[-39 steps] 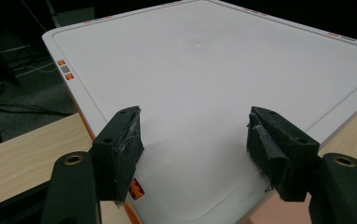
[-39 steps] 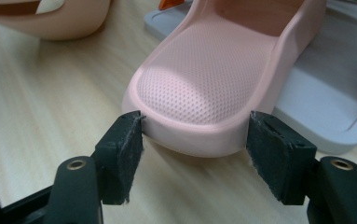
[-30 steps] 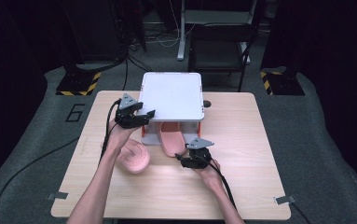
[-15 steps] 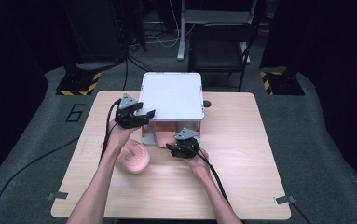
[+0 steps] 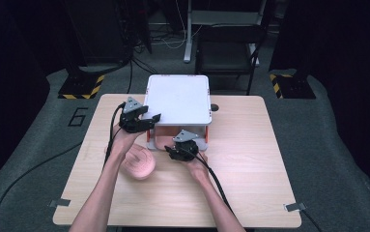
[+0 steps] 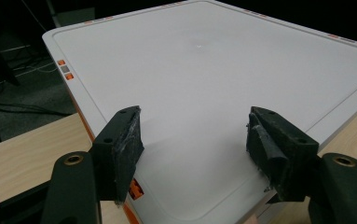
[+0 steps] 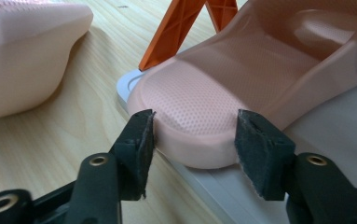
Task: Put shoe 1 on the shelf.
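The right tongs (image 7: 192, 140) straddle the heel of a soft pink rubber slipper (image 7: 260, 79) lying on the low grey base of a white rack with orange struts (image 5: 177, 99) — their jaws, just closing, stand either side of the heel, and I cannot tell whether the pads press it. The left tongs (image 6: 195, 140) hover open over the rack's flat white top, empty. A second pink slipper (image 5: 136, 163) lies on the pale wooden table (image 5: 250, 159) just beside the left forearm — an orange strut rises close behind the heel.

The right gripper (image 5: 172, 151) has moved left and toward the rack (image 5: 178, 98), pushing the slipper (image 7: 241, 88) in under its shelf. The heel now lies between its fingers (image 7: 138, 140), whose jaws closed somewhat.
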Action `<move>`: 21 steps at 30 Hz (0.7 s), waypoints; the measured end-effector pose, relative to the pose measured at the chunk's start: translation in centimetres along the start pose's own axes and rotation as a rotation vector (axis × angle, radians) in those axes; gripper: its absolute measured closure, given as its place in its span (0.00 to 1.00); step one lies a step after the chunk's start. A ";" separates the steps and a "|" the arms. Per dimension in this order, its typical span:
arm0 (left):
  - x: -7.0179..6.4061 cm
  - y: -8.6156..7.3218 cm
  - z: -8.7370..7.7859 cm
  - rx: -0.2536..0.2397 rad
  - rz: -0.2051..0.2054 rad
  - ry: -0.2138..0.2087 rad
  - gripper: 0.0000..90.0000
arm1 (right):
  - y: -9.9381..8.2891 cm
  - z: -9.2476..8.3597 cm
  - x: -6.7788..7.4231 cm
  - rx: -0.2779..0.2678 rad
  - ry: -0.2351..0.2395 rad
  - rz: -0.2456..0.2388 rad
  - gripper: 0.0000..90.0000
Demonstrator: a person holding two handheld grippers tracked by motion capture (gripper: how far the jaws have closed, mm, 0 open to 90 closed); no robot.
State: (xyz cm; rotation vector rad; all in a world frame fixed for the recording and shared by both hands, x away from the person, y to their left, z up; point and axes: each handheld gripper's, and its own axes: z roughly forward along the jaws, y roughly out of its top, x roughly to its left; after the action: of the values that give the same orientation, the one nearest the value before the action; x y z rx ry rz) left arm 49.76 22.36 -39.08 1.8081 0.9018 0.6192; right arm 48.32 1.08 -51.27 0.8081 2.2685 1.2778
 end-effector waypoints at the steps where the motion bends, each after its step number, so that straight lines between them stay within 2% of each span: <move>1: 0.0 0.0 0.0 0.000 0.000 -0.001 0.39 | 0.0 -0.1 -0.1 -0.017 -0.009 -0.004 0.47; 3: 0.0 0.0 0.0 -0.002 -0.002 -0.001 0.39 | 0.0 -0.6 -0.1 -0.068 -0.080 0.058 0.46; 6: 0.0 0.0 0.0 -0.002 -0.003 -0.001 0.39 | 0.2 -1.0 -0.6 -0.099 -0.162 0.081 0.42; 7: 0.0 0.0 0.0 0.002 -0.002 -0.002 0.39 | 0.3 -1.0 -0.8 -0.086 -0.177 0.074 0.41; 8: 0.0 0.0 0.0 0.006 0.001 -0.004 0.39 | 0.3 -1.0 -1.0 -0.076 -0.217 0.065 0.41; 9: 0.0 0.0 0.0 0.006 0.000 -0.003 0.39 | 0.2 -1.0 -1.1 -0.062 -0.252 0.085 0.41; 10: 0.0 0.0 0.0 0.006 0.001 -0.003 0.39 | 0.1 -0.9 -1.3 -0.072 -0.299 0.111 0.43; 11: 0.0 0.0 0.0 0.001 0.001 -0.001 0.39 | 0.0 -1.0 -1.6 -0.067 -0.325 0.134 0.46; 12: 0.0 0.0 0.0 -0.003 0.000 0.001 0.39 | -0.2 -1.2 -1.9 -0.059 -0.343 0.122 0.49; 14: 0.0 0.0 0.0 0.001 0.002 -0.002 0.39 | -0.4 -1.2 -2.0 -0.044 -0.354 0.115 0.54; 17: 0.0 -0.1 0.0 -0.005 0.000 0.002 0.39 | -0.5 -1.2 -2.3 -0.046 -0.322 0.090 0.58; 19: -0.1 -0.1 0.0 -0.007 -0.001 0.002 0.39 | -0.3 -1.4 -2.0 -0.049 -0.259 0.157 0.55; 21: 0.0 -0.1 0.0 -0.009 -0.002 -0.001 0.39 | -0.5 -1.8 -1.4 -0.070 -0.225 0.185 0.53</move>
State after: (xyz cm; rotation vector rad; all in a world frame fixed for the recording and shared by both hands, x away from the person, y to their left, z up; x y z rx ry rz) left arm 49.74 22.36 -39.19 1.7996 0.8989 0.6206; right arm 48.17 -1.21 -50.74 1.0984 1.9995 1.2674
